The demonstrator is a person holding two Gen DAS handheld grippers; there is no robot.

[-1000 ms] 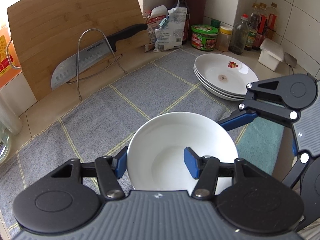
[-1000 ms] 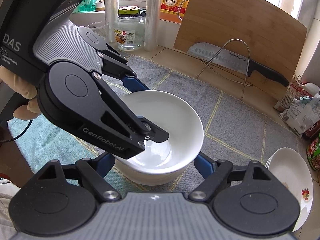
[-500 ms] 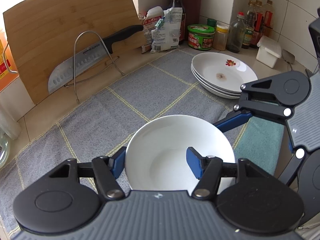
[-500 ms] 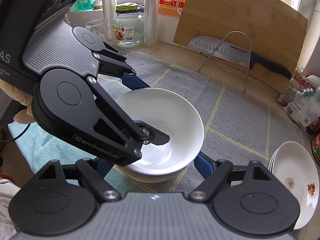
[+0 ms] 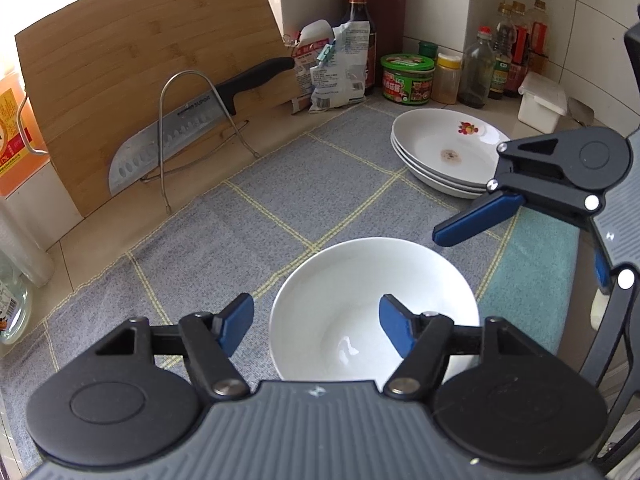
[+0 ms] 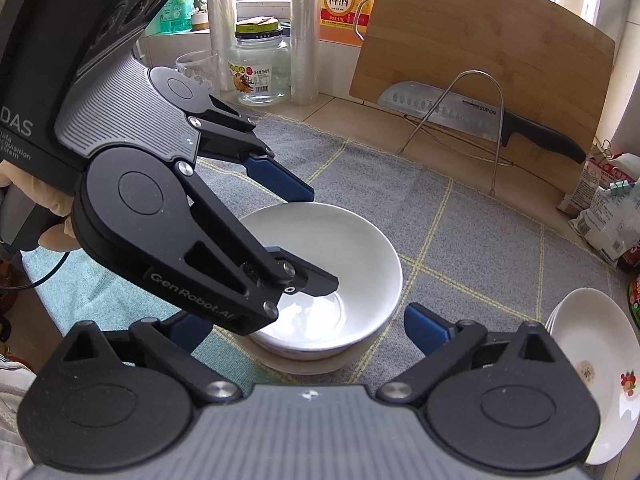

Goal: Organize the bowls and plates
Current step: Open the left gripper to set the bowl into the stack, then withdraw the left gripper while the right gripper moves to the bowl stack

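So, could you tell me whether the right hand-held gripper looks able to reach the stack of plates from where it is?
Probably yes: the right hand-held gripper stands open with nothing between its fingers, and only bare grey cloth lies between it and the stack of plates.

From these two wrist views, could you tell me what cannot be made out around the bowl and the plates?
- Near rim of the white bowl: left wrist view, hidden by the left gripper body.
- What is under the bowl: right wrist view, only a rim shows beneath it.
- Stack of plates: right wrist view, cut off by the right gripper body.
- Bottle labels: left wrist view, too small to read.
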